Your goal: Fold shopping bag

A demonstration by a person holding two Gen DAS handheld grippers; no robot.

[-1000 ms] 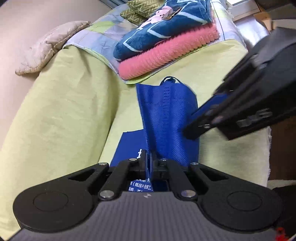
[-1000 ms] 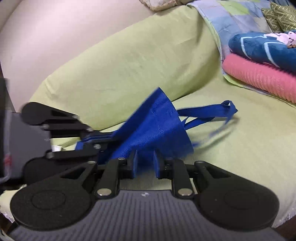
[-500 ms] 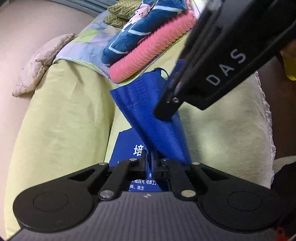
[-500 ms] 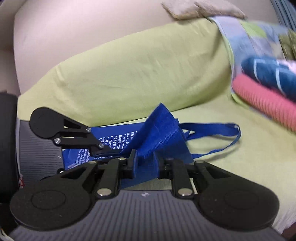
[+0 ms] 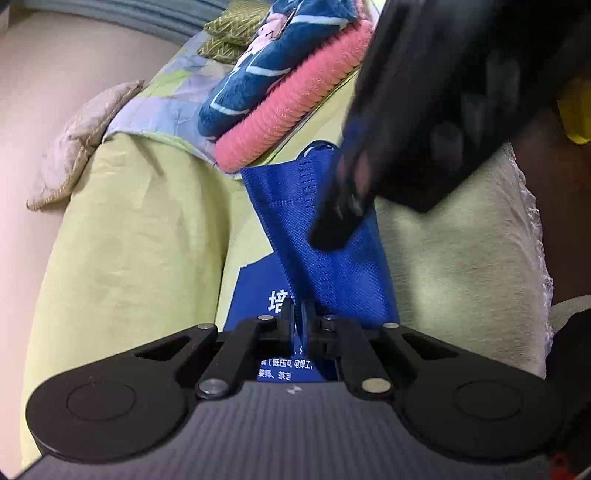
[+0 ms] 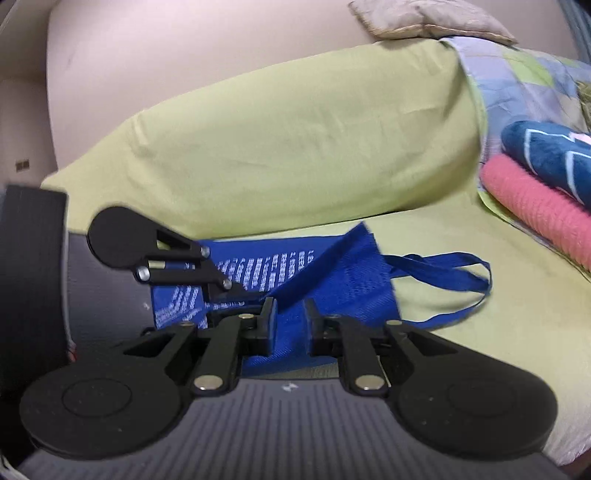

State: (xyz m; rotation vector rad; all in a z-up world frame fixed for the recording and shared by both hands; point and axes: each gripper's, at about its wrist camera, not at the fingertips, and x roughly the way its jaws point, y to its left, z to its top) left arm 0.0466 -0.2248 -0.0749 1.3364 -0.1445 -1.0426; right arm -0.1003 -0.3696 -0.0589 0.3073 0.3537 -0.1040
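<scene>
A blue non-woven shopping bag (image 5: 332,266) lies on a green sofa seat, with white print on its lower panel (image 6: 258,269). One flap stands up from it as a fold. My left gripper (image 5: 300,314) is shut on the near edge of that flap. It shows in the right wrist view as a black linkage (image 6: 221,286) at the bag's left side. My right gripper (image 6: 290,321) has blue fabric between its fingers and is shut on the flap's other edge. From the left wrist it is a blurred black body (image 5: 328,232) over the bag. The bag's handles (image 6: 461,280) trail to the right.
The green sofa back (image 6: 295,129) rises behind the bag. A pink folded blanket (image 6: 535,210) and a dark blue one (image 6: 546,151) are stacked on a patchwork quilt (image 6: 517,81) at the right. A beige cushion (image 6: 424,18) lies on top. A white cover (image 5: 461,258) drapes the seat's front.
My right gripper has swung across with the flap, which has tipped over and come lower. The printed panel has come into view. Both grippers have kept their hold.
</scene>
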